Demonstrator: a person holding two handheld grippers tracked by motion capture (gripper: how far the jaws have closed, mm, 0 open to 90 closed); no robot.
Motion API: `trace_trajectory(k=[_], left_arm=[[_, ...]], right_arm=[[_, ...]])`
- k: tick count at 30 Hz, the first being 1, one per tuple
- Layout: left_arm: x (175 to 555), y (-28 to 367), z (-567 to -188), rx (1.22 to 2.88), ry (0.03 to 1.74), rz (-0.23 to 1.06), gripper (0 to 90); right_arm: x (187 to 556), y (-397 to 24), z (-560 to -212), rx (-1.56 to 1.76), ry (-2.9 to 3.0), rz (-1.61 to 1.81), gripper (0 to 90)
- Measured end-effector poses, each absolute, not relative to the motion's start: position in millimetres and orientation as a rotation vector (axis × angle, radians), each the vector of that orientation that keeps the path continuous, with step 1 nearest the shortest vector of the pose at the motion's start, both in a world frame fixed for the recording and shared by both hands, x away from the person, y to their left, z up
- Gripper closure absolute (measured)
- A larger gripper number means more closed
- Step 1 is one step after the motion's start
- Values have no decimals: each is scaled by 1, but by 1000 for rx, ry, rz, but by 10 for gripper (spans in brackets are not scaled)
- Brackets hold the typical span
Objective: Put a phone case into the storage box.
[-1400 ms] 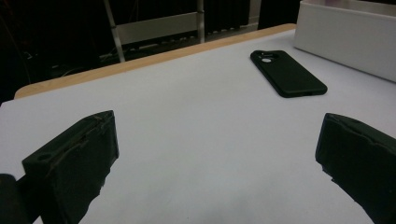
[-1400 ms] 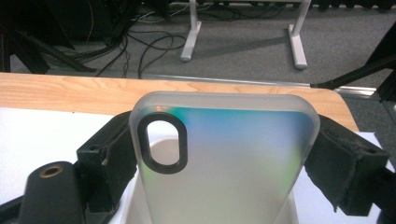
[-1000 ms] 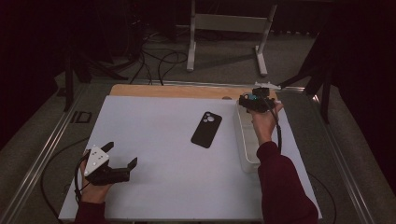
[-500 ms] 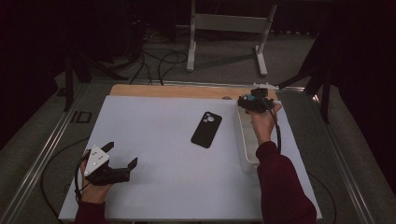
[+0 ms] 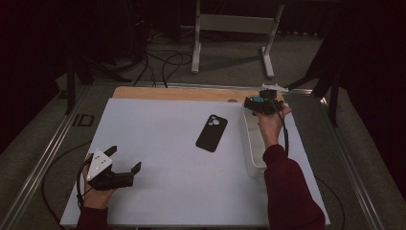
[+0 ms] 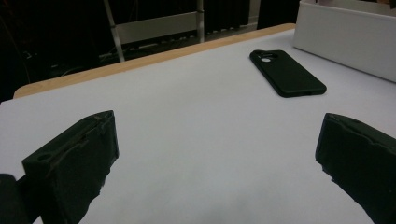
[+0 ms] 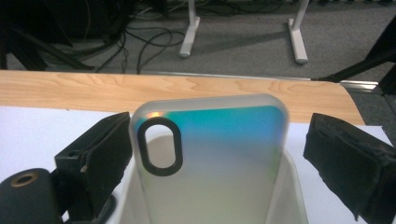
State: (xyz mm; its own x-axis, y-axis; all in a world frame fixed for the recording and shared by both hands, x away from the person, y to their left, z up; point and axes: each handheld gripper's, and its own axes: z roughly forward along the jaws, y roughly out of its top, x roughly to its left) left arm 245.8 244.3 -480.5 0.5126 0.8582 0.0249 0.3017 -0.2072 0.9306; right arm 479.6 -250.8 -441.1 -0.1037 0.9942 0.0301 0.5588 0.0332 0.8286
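A translucent phone case (image 7: 210,158) with an iridescent blue-green sheen and a dark oval camera cutout stands upright in a long white bin (image 5: 250,143) at the worktop's right edge, near the far right corner. The right gripper (image 5: 261,103) hangs over the bin's far end, its jaws apart on either side of the case; the left jaw lies close against the case's edge, while the right jaw stands clear of it. Whether the left jaw touches the case cannot be told.

A black phone case (image 5: 211,132) lies flat, back up, on the white worktop (image 5: 167,143) just left of the bin, toward the far side of the middle. In the left gripper view it appears ahead and to the right (image 6: 286,73), beside the bin's white wall (image 6: 345,37).

The left gripper (image 5: 125,160) rests near the worktop's near left corner, jaws spread wide and holding nothing, well apart from both cases.
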Motion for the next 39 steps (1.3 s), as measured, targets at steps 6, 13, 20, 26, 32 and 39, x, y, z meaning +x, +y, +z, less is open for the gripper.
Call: trace_trajectory(k=[6, 13, 20, 26, 32, 39], left_arm=[[246, 243, -481, 1758, 979, 696, 0], [246, 243, -481, 1764, 979, 696, 0], [246, 242, -482, 1767, 977, 694, 0], [247, 241, -482, 1768, 978, 693, 0], [247, 240, -482, 1771, 980, 694, 0], [247, 239, -482, 1772, 990, 693, 0]], right_arm=[[475, -254, -431, 1548, 1690, 966, 76], [464, -251, -422, 1502, 1729, 1021, 77], [448, -245, -414, 1441, 1773, 1102, 77], [432, -239, -409, 1402, 1813, 1163, 83], [412, -229, -405, 1334, 1869, 1178, 86], [378, -222, -400, 1247, 1900, 1258, 94]])
